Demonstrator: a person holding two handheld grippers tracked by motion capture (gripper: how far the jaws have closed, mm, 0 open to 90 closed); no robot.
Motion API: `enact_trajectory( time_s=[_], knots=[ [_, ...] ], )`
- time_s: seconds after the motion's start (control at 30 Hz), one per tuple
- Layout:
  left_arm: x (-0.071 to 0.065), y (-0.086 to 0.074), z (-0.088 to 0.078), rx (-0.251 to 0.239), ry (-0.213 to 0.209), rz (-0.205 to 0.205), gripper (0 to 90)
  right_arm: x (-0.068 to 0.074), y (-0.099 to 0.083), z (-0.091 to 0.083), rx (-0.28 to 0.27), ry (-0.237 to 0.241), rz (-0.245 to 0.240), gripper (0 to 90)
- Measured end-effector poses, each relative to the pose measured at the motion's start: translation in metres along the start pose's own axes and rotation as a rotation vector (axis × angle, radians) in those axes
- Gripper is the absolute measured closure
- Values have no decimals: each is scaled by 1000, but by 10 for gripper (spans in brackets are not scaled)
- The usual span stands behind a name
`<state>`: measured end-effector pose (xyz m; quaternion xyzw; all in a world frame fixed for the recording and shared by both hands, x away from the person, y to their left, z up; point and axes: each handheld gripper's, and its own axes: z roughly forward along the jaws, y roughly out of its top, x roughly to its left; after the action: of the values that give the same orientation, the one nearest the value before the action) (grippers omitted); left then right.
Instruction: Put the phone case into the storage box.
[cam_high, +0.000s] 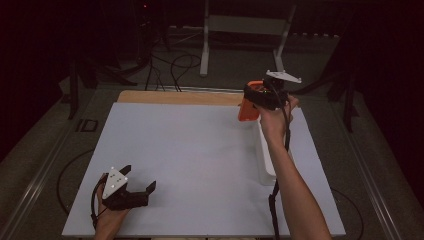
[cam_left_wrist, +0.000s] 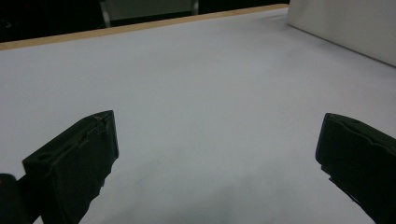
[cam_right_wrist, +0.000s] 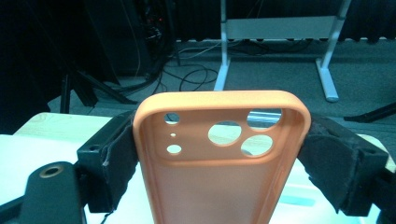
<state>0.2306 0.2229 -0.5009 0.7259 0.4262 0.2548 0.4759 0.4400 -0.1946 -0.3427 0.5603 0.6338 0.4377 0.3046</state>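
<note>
An orange phone case (cam_right_wrist: 219, 154) with camera cut-outs stands upright between the two padded jaws of my right gripper (cam_right_wrist: 219, 163), which is shut on its long sides. From above, the same orange case (cam_high: 248, 107) hangs under the right gripper (cam_high: 260, 97), lifted over the far right part of the white table top (cam_high: 190, 150). Down at the near left corner my left gripper (cam_high: 139, 179) rests on the table, open with nothing between its jaws. In the left gripper view, its own gripper (cam_left_wrist: 217, 144) frames bare white surface.
A white box (cam_high: 266, 155) lies along the table's right side under my right forearm; the white box (cam_left_wrist: 345, 28) also appears at the far right of the left gripper view. Beyond the table's wooden far edge (cam_high: 180, 96) are cables and a white frame stand (cam_high: 240, 30) on the floor.
</note>
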Motion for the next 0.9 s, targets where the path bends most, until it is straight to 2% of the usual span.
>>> enact_trajectory(
  time_s=[0.9],
  knots=[
    [0,0,0,1,-3,0,2,-21,6,4,-2,-70,17,165]
  ],
)
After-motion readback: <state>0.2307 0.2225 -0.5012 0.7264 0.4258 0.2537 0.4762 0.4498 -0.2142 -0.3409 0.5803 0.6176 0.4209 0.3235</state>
